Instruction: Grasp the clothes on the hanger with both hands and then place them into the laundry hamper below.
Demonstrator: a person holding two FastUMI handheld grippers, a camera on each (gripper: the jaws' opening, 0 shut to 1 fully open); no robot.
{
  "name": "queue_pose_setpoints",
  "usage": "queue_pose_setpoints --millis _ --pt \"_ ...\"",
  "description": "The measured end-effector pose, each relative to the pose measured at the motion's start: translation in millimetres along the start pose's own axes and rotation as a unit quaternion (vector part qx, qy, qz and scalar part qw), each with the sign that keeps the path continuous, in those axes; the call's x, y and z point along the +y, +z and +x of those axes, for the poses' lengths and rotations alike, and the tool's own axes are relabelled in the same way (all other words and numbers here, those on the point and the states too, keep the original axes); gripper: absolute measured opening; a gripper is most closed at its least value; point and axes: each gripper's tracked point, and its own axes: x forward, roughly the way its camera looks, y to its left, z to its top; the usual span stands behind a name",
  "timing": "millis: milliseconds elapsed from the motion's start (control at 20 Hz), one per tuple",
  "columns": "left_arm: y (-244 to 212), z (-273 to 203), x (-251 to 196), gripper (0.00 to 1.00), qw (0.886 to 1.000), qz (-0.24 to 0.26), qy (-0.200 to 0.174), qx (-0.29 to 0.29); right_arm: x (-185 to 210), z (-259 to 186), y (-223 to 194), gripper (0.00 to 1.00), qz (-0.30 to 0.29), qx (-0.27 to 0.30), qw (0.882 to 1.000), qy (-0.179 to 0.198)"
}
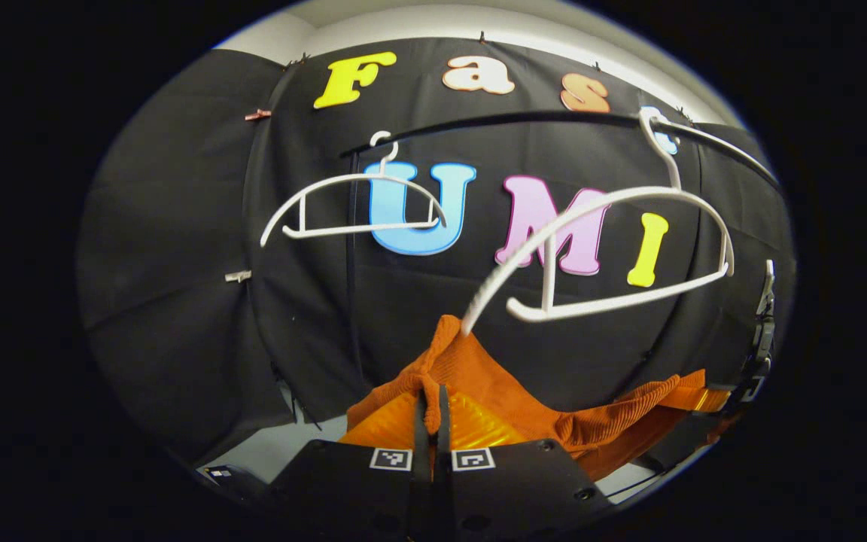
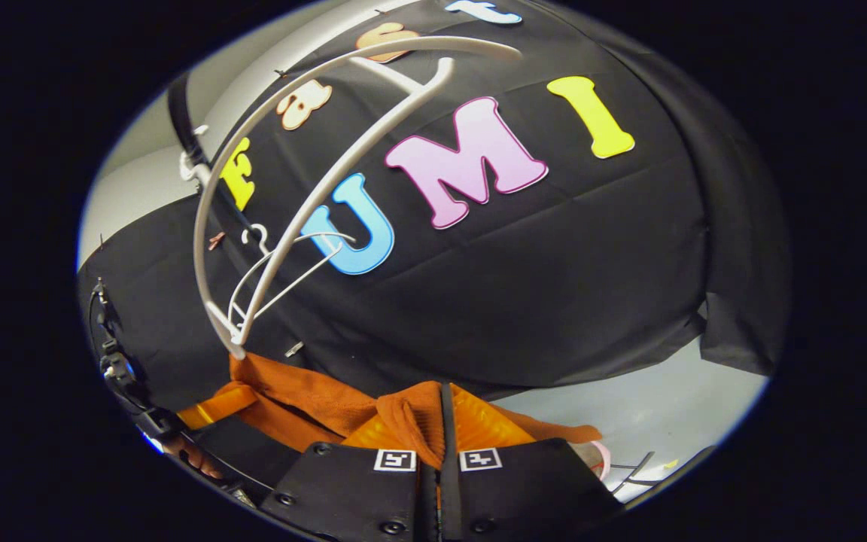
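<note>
Tools both grip our orange garment (image 1: 494, 391): left tool (image 1: 432, 406) and right tool (image 2: 441, 410) are each closed on it. It trails below a tilted white hanger (image 1: 614, 226).

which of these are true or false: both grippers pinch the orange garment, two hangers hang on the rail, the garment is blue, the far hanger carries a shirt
1. Both the left gripper and the right gripper pinch the orange garment: true.
2. Two white hangers hang on the black rail: true, a near hanger and a far hanger.
3. The garment is blue: false, it is orange.
4. The far hanger carries a shirt: false, it is bare.
</note>
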Motion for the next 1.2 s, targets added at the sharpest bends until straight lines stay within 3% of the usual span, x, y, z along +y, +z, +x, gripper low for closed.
queue_pose_setpoints --millis 200,500,650,900,1100,1200 --pt "-38.9 3.7 -22.2 0.05 0.999 -0.010 -0.033 0.024 36.4 -5.3 -23.4 0.07 -0.015 0.007 0.999 0.042" --pt "-36.4 -12.5 -86.9 0.05 0.993 -0.010 -0.121 -0.005 86.5 -13.8 -25.0 0.07 -0.057 0.009 0.993 0.098" --pt "-46.2 -8.5 -106.2 0.05 0.988 0.002 -0.152 -0.013 66.7 -8.6 -38.9 0.06 -0.071 0.017 0.994 0.075" --pt "-119.9 32.4 -125.0 0.05 0.984 0.006 -0.172 0.040 -4.3 16.2 -101.5 0.07 -0.093 0.066 0.993 0.002" --pt "-183.5 67.7 -122.8 0.05 0.983 -0.001 -0.153 0.105 -67.3 39.1 -157.5 0.06 -0.124 0.127 0.982 -0.065" --pt "-220.7 78.8 -121.6 0.05 0.980 0.011 -0.138 0.144 -96.8 39.8 -189.4 0.07 -0.142 0.168 0.970 -0.103"
